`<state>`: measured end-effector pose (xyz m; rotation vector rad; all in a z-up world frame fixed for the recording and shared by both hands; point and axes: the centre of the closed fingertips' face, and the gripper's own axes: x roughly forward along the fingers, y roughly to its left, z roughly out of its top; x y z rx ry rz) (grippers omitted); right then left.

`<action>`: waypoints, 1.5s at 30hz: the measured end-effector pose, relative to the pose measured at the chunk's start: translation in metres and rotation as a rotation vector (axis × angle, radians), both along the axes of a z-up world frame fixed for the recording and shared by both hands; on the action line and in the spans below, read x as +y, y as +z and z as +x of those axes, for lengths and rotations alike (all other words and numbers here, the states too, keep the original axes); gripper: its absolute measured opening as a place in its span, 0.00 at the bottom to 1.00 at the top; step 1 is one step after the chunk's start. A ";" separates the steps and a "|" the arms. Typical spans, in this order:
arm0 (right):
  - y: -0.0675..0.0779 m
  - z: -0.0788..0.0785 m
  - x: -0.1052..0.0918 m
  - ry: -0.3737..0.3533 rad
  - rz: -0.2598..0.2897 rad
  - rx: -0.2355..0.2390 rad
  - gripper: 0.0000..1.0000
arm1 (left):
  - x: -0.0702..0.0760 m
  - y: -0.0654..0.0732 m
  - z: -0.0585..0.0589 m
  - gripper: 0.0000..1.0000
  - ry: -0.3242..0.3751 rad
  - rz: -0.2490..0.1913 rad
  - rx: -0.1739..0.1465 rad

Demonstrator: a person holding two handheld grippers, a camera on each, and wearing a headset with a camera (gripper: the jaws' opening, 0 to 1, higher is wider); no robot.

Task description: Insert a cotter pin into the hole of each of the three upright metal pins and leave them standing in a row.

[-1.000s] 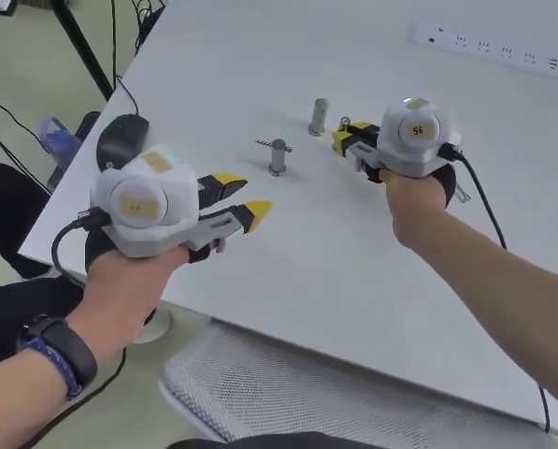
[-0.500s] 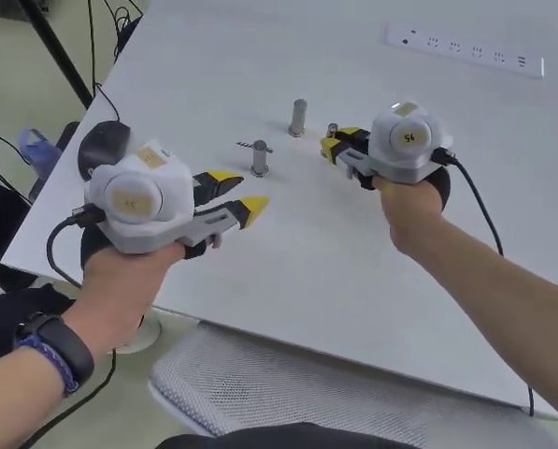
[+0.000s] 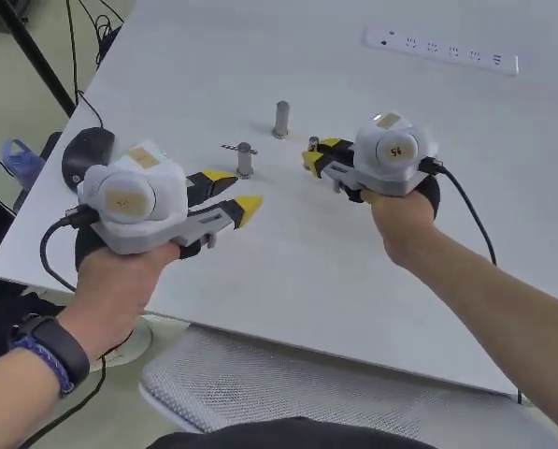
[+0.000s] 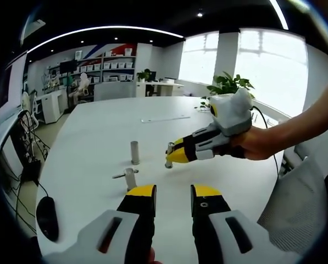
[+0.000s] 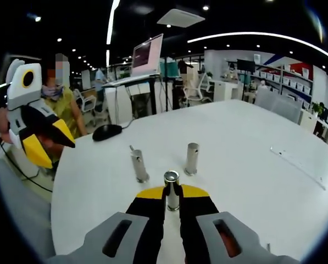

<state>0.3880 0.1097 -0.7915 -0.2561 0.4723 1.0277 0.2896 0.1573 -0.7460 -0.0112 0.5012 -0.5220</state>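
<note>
Three short metal pins stand on the white table point(image 3: 353, 271). The left pin point(image 3: 245, 159) point(image 4: 131, 179) point(image 5: 139, 165) has a cotter pin through its top. Behind it stands a plain pin point(image 3: 281, 119) point(image 4: 134, 152) point(image 5: 192, 158). The third pin point(image 3: 313, 143) point(image 4: 168, 155) point(image 5: 171, 190) sits upright between the jaws of my right gripper point(image 3: 316, 156) point(image 5: 173, 193), which is shut on it. My left gripper point(image 3: 236, 190) point(image 4: 173, 192) is open and holds nothing, just in front and to the left of the pin with the cotter.
A white power strip point(image 3: 442, 50) point(image 5: 298, 159) lies at the far right of the table. A black mouse point(image 3: 87, 154) point(image 5: 107, 131) rests near the left edge. A mesh chair seat point(image 3: 288, 393) is below the front edge.
The camera has shifted. My left gripper has come closer to the pin with the cotter. The right gripper still holds its pin beside the other two.
</note>
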 end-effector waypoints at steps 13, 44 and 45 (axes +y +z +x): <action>-0.008 -0.029 0.010 0.097 -0.003 -0.001 0.10 | -0.004 -0.003 -0.007 0.23 -0.004 -0.008 0.011; -0.031 -0.083 0.017 0.194 -0.011 0.042 0.10 | 0.003 -0.008 -0.019 0.23 0.007 -0.007 0.039; -0.032 -0.083 0.017 0.194 -0.012 0.041 0.10 | 0.004 -0.008 -0.019 0.23 0.008 -0.006 0.039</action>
